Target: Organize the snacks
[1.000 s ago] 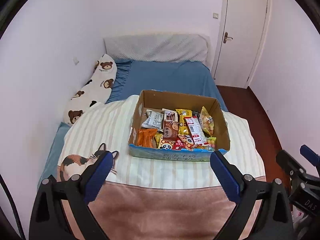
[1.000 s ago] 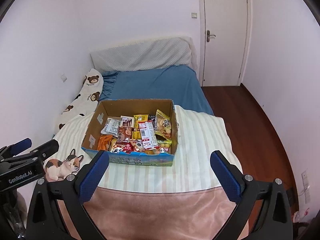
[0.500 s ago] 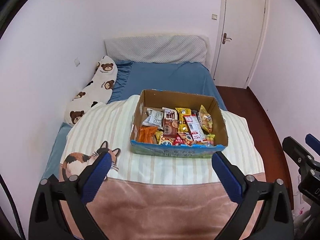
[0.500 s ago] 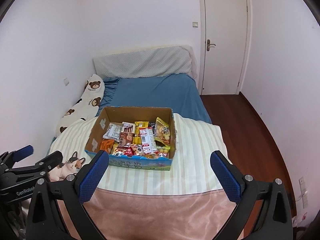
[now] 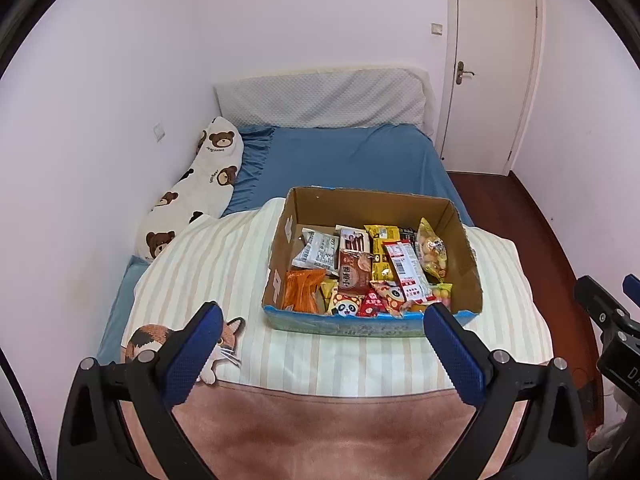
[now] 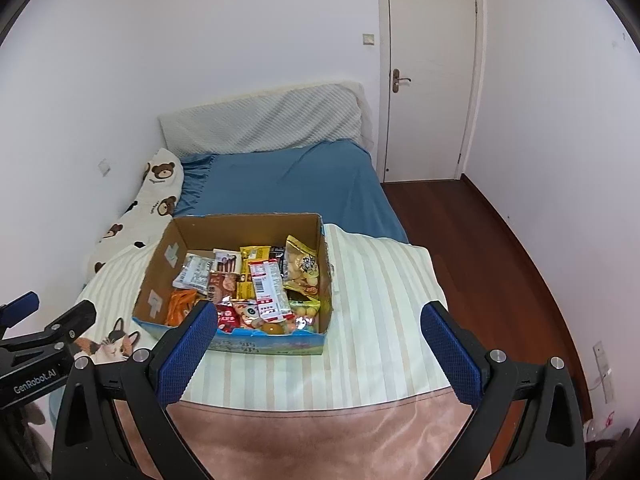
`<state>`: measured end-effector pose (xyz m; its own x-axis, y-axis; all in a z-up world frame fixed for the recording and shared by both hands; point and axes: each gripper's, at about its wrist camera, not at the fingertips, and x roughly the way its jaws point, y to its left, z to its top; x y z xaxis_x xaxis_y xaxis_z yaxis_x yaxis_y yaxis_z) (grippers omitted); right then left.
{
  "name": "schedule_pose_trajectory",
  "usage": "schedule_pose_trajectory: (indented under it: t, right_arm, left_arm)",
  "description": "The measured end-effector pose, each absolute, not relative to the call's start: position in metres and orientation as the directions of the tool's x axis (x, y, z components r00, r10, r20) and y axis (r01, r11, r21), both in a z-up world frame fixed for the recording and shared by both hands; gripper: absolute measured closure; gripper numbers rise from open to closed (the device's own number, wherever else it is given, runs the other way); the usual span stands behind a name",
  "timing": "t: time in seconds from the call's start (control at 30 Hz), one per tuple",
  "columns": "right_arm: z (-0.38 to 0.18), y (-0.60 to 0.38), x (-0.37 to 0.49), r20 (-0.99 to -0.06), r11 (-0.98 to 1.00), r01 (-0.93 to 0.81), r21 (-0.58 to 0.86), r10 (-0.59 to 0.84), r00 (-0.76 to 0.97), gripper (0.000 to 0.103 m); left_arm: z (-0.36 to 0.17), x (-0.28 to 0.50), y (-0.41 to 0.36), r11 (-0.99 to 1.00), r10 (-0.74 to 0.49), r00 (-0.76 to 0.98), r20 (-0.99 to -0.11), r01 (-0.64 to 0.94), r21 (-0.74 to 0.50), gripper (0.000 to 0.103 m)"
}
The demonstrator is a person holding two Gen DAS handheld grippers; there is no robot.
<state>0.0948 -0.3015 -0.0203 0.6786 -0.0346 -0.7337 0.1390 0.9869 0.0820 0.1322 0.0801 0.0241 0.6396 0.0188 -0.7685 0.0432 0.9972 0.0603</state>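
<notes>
Both tongs spread wide and holding nothing: left tongs (image 5: pixel 320 344) poised above the near end of the bed, right tongs (image 6: pixel 316 340) likewise, each well short of the cardboard box (image 5: pixel 466 240). Seen too at the edge of each other's view, side by side.

Snacks (image 5: pixel 368 268) all inside the box, heaped loosely and overlapping: an orange packet (image 5: pixel 302 288) at the near left corner, a red-and-white packet (image 5: pixel 406 268) lying across the middle, a clear bag of round biscuits (image 5: pixel 430 250) leaning on the right wall, a panda-print packet (image 5: pixel 346 307) against the front wall. Box sitting on the striped blanket (image 5: pixel 208 264), with nothing loose on the bedding around it.

Hard to place the step: fits equally a jumbled box waiting to be sorted, or packets already gathered into the box with the tongs drawn back. No second container or cleared sorting spot in sight to settle it.

If more handling to come, likely a reach forward over the front wall and a pinch on a top-lying packet by its edge; thin slippery film, so a firm, centred grip needed, and care not to drag neighbours along.
</notes>
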Motion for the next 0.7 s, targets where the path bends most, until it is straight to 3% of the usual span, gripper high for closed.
schedule_pose_trajectory:
  t: [0.7]
  right_arm:
    - [-0.060, -0.298, 0.124, -0.781, 0.987, 0.146, 0.066, -0.040, 0.623, 0.000]
  left_arm:
    - [-0.006, 0.158, 0.070, 0.995, 0.023, 0.588, -0.808, 0.065, 0.075, 0.000]
